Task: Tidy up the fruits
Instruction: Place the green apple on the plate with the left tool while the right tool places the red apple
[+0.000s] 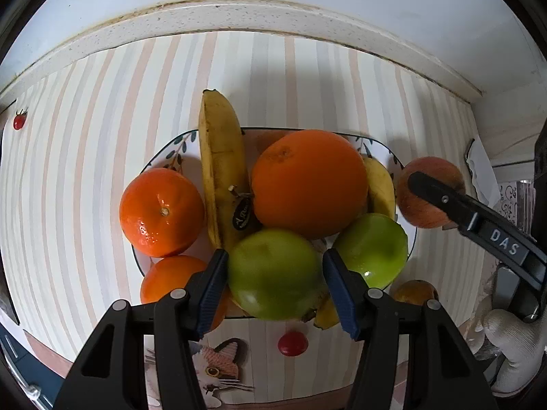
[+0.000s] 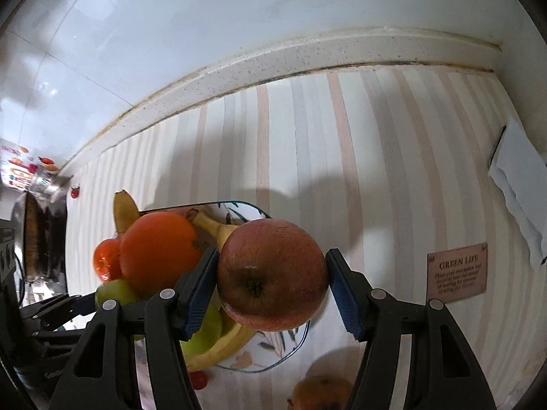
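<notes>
red apple (image 2: pixel 271 275) clamped between right tool (image 2: pixel 272 288) pads, held over plate (image 2: pixel 301 341) rim | green apple (image 1: pixel 275 273) clamped in left tool (image 1: pixel 275 285), above plate pile | large orange (image 1: pixel 309 182), banana (image 1: pixel 222 171), mandarin (image 1: pixel 161 212) just beyond left tool | cherry tomato (image 1: pixel 292 342) on striped bench (image 1: pixel 85 171)

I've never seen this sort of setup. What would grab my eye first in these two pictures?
Probably the plate heaped with fruit on the striped cloth: a big orange on top, bananas and mandarins around it. Nearest the left camera, the left gripper clasps a green apple. In the right view, the right gripper holds a red apple at the plate's right edge.
</notes>
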Tool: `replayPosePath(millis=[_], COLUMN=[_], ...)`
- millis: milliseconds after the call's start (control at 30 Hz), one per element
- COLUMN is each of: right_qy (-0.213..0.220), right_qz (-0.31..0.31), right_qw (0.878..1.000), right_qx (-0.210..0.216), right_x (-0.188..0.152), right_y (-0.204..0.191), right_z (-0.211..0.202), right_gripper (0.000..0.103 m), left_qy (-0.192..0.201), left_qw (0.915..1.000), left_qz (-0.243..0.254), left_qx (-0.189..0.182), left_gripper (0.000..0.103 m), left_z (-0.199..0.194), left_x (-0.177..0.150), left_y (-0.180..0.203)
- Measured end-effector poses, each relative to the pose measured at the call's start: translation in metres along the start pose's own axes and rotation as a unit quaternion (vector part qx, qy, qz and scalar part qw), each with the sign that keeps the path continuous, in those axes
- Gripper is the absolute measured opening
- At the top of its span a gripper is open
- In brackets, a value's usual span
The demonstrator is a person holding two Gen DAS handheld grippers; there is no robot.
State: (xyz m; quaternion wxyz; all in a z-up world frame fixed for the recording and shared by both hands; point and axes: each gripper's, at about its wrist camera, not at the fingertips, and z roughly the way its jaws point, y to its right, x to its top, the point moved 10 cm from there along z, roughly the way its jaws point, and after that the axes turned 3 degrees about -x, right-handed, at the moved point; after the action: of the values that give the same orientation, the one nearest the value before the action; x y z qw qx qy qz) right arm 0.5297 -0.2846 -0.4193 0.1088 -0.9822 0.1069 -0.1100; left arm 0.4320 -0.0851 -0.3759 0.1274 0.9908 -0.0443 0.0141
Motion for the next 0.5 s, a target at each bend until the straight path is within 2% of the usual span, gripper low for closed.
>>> replayPosePath(millis=[333, 500], right_qy=[0.002, 0.001], right_qz=[0.003, 0.007], right_qw=[1.0, 1.0], right_qx=[-0.001, 0.004], right_x=[0.0032, 0.0048], right_y=[-0.0004, -0.0012], right_z=[0.0011, 0.0007], right_gripper=[0.067, 0.077], left_qy=[0.001, 0.008], left_qw=[0.9999, 0.9999], left_qz=[-0.006, -0.006], left_qx=[0.008, 0.009], left_gripper=[0.056, 0.056], left_z=[-0.0014, -0.0054], left_x=[0.0042, 0.0049], left_y=[0.001, 0.0003])
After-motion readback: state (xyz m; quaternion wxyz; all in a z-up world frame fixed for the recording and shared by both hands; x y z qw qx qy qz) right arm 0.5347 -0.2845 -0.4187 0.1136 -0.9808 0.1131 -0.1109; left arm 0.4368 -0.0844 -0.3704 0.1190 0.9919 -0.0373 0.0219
